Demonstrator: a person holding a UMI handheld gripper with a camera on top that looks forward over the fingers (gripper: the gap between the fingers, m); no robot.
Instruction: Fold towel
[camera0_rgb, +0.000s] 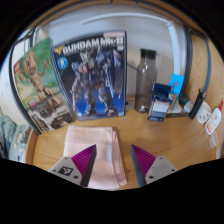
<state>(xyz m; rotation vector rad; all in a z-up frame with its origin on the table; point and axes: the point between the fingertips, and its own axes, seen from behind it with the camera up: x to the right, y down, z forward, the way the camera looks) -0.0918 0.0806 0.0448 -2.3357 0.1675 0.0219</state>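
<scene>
A pale pink towel (96, 150) lies folded in a long narrow strip on the wooden table (170, 135), running away from me toward the boxes at the back. My gripper (112, 164) hangs just above its near end. The fingers are open, with the left finger (78, 164) over the towel's left edge and the right finger (147, 163) over bare wood to the towel's right. Nothing is held between the magenta pads.
A Gundam model box (92, 72) and a box with a figure picture (38, 80) stand at the back. A dark bottle (147, 78), a blue box (163, 98), a white charger (211, 119) and cables are at the right. Grey-green cloth (8, 135) lies at the left.
</scene>
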